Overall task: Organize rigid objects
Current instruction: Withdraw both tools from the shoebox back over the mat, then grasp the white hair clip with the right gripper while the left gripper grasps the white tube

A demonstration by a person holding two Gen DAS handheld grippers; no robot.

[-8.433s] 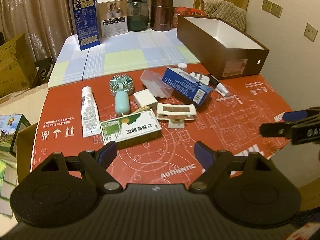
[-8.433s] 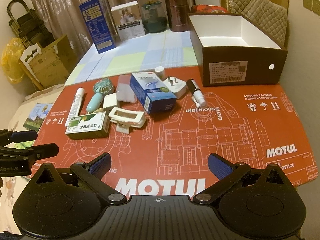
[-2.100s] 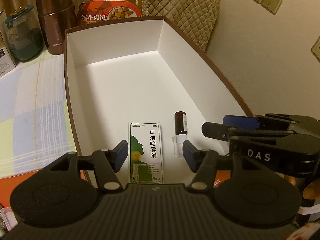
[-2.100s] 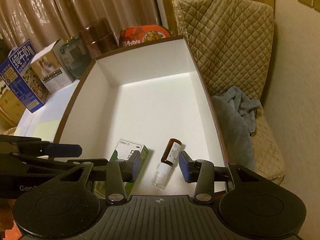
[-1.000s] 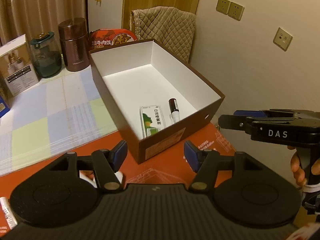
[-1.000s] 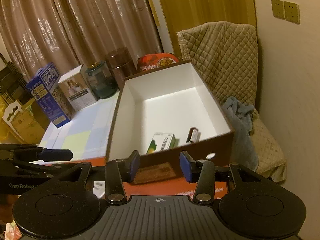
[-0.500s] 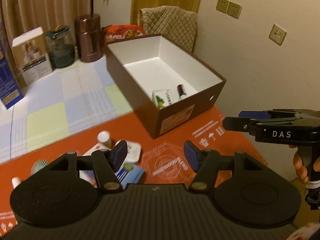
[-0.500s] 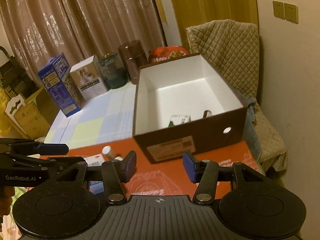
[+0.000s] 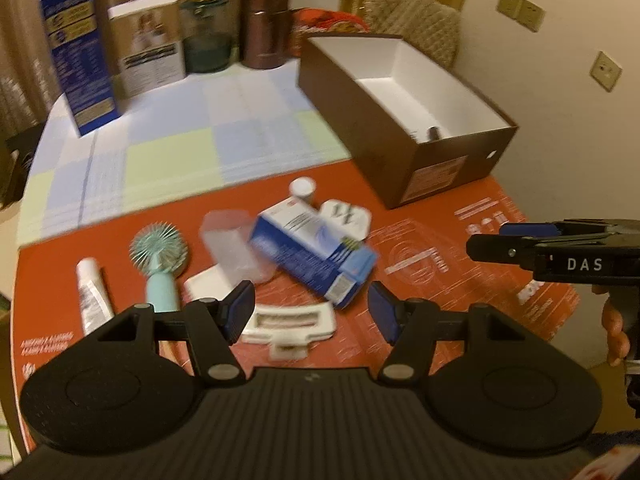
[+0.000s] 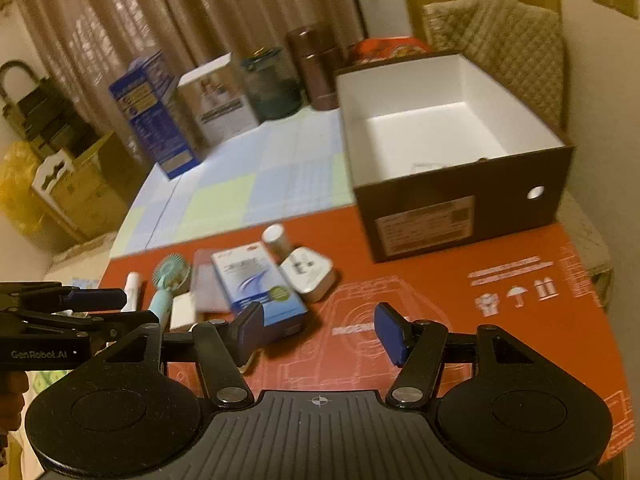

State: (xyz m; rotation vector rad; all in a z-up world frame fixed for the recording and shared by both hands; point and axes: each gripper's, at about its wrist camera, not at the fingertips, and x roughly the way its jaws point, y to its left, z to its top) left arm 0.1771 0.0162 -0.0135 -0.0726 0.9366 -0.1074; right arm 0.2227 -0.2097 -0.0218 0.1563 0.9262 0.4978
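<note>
Red mat (image 9: 460, 248) under scattered items.

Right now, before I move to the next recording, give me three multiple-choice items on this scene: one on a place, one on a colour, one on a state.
1. Where does the white plug adapter lie?
A. inside the brown box
B. on the red mat, beside the blue-and-white carton
C. on the checked cloth

2. What colour is the handheld fan?
A. mint green
B. black
C. orange

3. How does the left gripper stand?
A. shut on the fan
B. shut on the carton
C. open, holding nothing

Key: 1 B, the adapter rests on the red mat against the blue-and-white carton, outside the brown box. 2 A, its head and handle are mint green. 3 C, its pads stand apart with only the mat showing between them.
</note>
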